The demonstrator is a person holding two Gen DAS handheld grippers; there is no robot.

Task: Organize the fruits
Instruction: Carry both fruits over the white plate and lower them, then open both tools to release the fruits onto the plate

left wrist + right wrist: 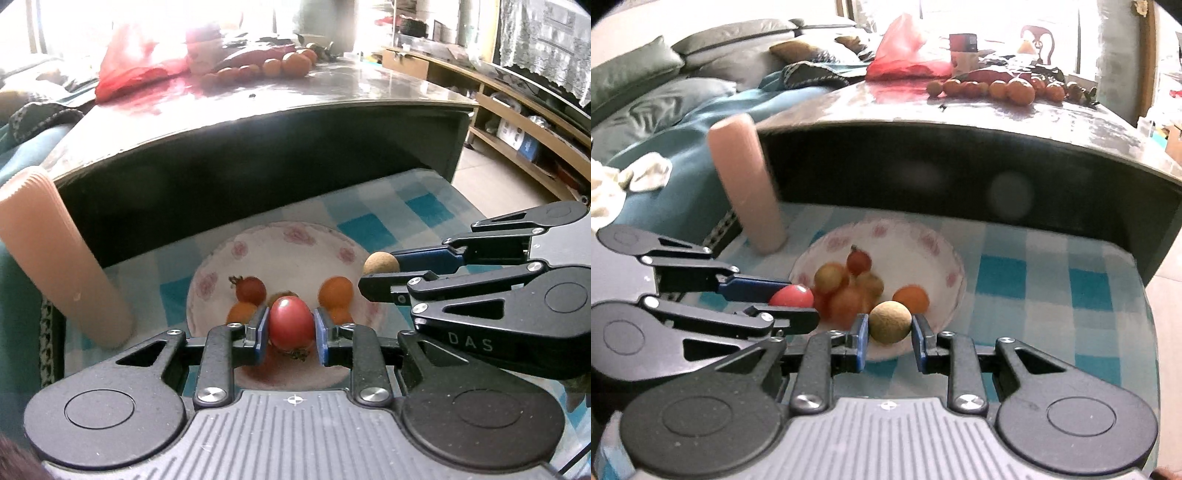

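Observation:
My left gripper (290, 326) is shut on a red cherry tomato (290, 323) and holds it over the near part of a white flowered plate (280, 247). My right gripper (889, 326) is shut on a tan round fruit (889, 322) above the plate's near rim (945, 258). The plate holds several small red and orange fruits (846, 288). The right gripper with the tan fruit (380, 263) also shows in the left wrist view at the plate's right edge. The left gripper with the red tomato (792, 295) shows in the right wrist view at the plate's left.
The plate sits on a blue-checked cloth (1052, 280) on a low shelf under a dark tabletop (332, 92). On that top lie a row of orange fruits (273, 66) and a red plastic bag (905, 51). A pink ribbed cylinder (62, 258) leans left of the plate. A sofa (683, 74) is at left.

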